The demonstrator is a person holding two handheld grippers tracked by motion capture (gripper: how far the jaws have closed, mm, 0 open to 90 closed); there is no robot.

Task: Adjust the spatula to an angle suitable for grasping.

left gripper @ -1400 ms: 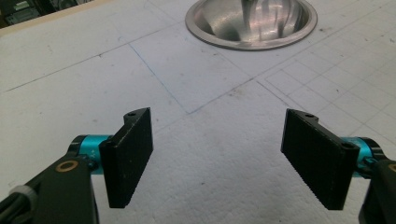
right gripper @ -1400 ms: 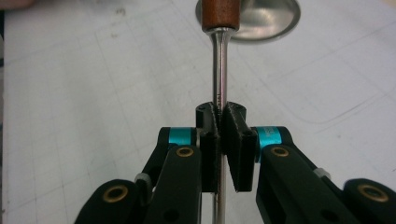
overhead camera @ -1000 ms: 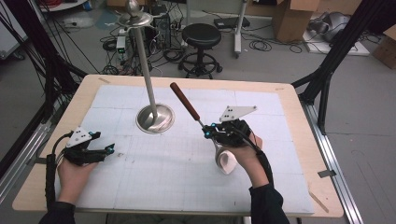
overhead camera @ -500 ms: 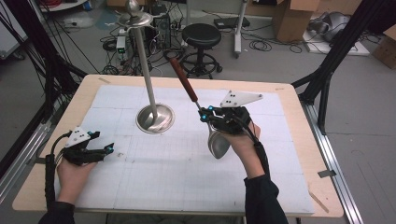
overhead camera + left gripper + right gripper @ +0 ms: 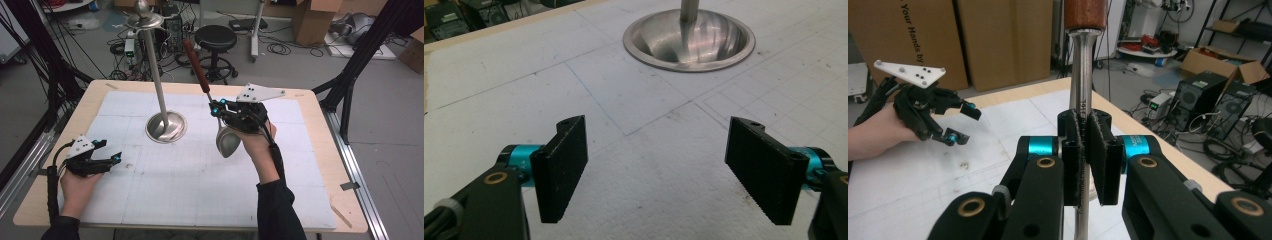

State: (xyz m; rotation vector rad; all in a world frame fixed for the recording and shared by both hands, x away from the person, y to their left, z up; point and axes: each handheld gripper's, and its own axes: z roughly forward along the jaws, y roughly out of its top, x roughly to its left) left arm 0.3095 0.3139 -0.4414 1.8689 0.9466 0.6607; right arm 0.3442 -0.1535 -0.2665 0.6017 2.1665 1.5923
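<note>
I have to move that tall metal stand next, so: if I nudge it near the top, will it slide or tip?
The stand would probably tip rather than slide: its pole is tall and thin, with a cap high up. The round dished base looks fairly wide and likely weighted, which should resist light nudges. Polished metal on the white mat may skid if pushed low down.

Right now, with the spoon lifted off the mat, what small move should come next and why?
Probably carry the spoon toward the top of the metal stand. The right tongs are clamped on its metal shaft, bowl hanging clear above the white mat, while the left tongs rest open, so hanging it looks likely.
</note>
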